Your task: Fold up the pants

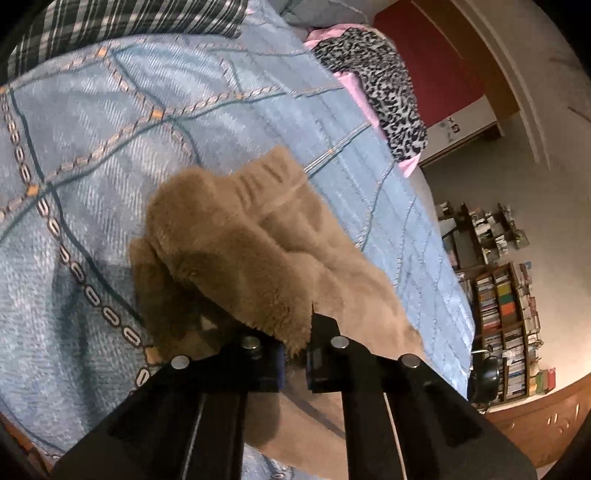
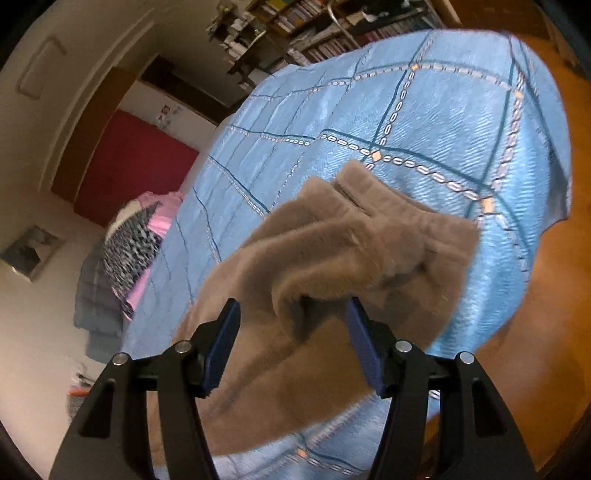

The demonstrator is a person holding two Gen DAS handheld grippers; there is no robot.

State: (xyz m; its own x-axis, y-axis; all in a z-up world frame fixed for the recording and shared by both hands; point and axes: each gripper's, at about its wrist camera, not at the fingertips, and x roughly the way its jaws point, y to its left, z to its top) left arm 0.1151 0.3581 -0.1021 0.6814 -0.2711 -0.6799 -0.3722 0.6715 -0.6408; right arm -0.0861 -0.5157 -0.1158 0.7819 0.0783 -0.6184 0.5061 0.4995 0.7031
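Note:
Fuzzy brown pants lie bunched on a blue patterned bedspread. The elastic waistband shows at the far end in both views. My left gripper is shut on a fold of the pants and lifts it over the rest. In the right wrist view the pants are in front of my right gripper. Its blue-padded fingers stand wide apart, with a fold of fabric between them but not pinched.
A leopard-print garment on pink cloth lies at the bed's far edge, also in the right wrist view. Bookshelves stand by the wall. A plaid pillow is at the head. Wooden floor borders the bed.

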